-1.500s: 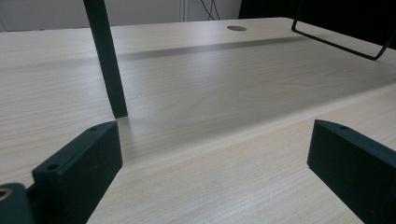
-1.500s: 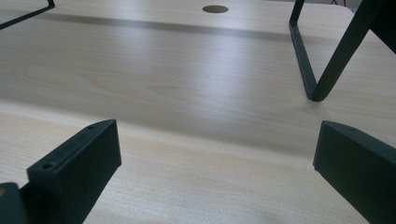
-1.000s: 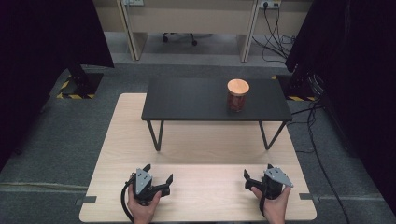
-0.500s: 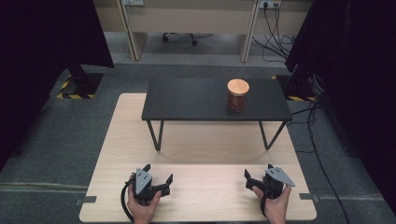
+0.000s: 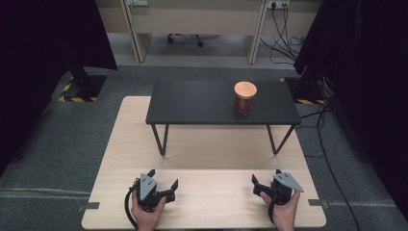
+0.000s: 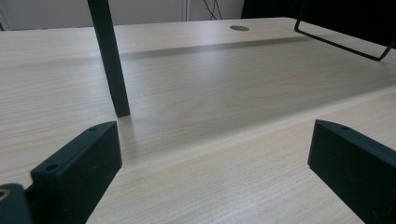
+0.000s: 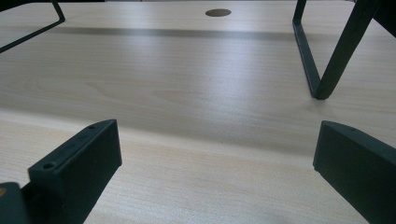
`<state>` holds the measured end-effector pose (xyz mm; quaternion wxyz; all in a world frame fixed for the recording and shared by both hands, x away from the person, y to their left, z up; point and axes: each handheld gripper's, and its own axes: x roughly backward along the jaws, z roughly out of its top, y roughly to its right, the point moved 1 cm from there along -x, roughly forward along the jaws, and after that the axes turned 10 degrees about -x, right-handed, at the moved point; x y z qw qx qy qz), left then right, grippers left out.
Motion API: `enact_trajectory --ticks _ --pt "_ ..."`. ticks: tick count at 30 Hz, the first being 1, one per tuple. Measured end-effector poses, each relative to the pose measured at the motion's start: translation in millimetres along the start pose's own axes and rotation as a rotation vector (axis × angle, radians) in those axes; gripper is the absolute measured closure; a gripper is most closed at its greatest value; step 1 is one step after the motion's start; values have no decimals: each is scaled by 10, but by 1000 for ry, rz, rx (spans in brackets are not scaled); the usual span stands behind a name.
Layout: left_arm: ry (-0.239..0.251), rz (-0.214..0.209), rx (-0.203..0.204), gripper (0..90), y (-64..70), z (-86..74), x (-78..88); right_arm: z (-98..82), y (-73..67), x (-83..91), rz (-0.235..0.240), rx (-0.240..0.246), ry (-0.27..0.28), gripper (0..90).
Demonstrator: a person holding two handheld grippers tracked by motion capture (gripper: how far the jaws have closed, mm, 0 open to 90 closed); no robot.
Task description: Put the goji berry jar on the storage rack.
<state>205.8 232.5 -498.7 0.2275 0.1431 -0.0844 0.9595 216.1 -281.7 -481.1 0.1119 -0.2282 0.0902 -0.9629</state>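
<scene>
The big wooden tabletop [image 5: 207, 149] carries a small black table [image 5: 211, 101] at its far side. On that black table, toward its right end, stands a glass jar [image 5: 244, 98] with a round wooden lid and something dark red inside. It is well apart from both claws. The left claw [image 5: 166, 186] rests on the tabletop near the front edge, jaws wide open, holding nothing. The right claw [image 5: 257, 185] rests there too, also open and empty. This looks like the very start: nothing is picked up yet. Next, a claw likely needs to reach up and forward to the jar, and the right one is closer.
</scene>
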Motion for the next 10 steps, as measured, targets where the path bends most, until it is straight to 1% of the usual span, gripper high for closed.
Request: enact_trajectory --ticks 10 --pt "0 -1 -1 21 1 1 0 -1 -3 0 1 3 0 10"
